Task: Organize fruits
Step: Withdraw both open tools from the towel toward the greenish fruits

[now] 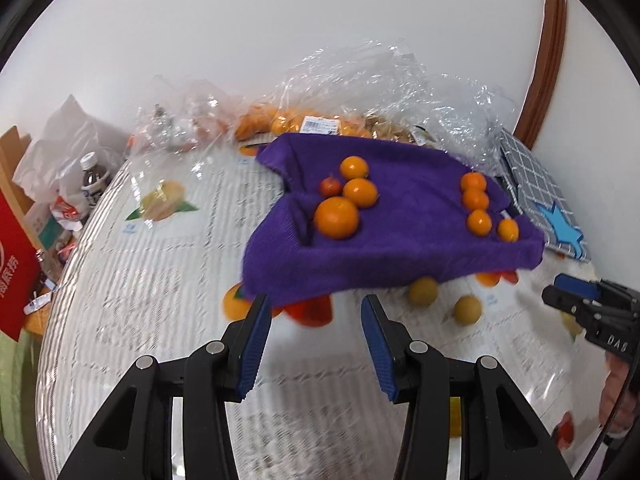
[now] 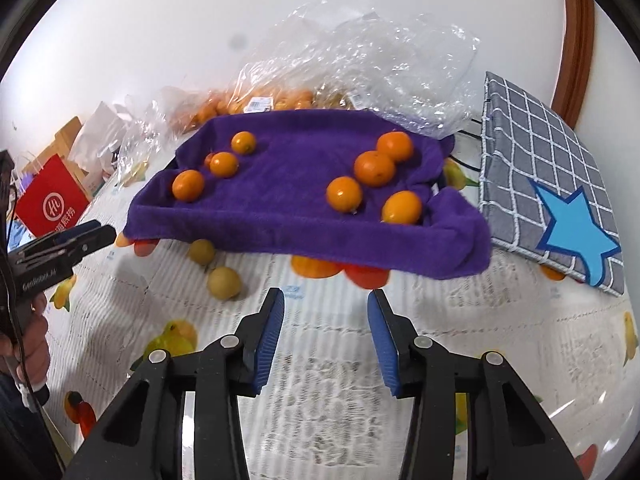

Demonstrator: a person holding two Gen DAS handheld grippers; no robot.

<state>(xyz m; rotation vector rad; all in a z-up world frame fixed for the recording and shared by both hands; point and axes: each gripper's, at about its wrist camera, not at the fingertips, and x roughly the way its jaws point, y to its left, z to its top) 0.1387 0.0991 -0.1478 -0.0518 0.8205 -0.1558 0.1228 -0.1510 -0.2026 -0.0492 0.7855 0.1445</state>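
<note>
A purple towel (image 1: 400, 248) (image 2: 280, 216) lies draped over a raised tray on the table. Two groups of orange fruits rest on it: a left group (image 1: 336, 217) (image 2: 188, 185) with one small red fruit (image 1: 330, 186), and a right group (image 1: 475, 199) (image 2: 374, 168). Two yellow-green fruits (image 1: 423, 291) (image 2: 224, 283) lie on the tablecloth in front of the towel. My left gripper (image 1: 316, 320) is open and empty, just before the towel's front edge. My right gripper (image 2: 326, 312) is open and empty, also before the towel.
Clear plastic bags (image 1: 372, 80) (image 2: 360, 60) with more oranges sit behind the towel by the white wall. A grey checked box with a blue star (image 1: 540, 200) (image 2: 548, 184) stands at the right. Bottles and a red bag (image 1: 12, 264) clutter the left edge.
</note>
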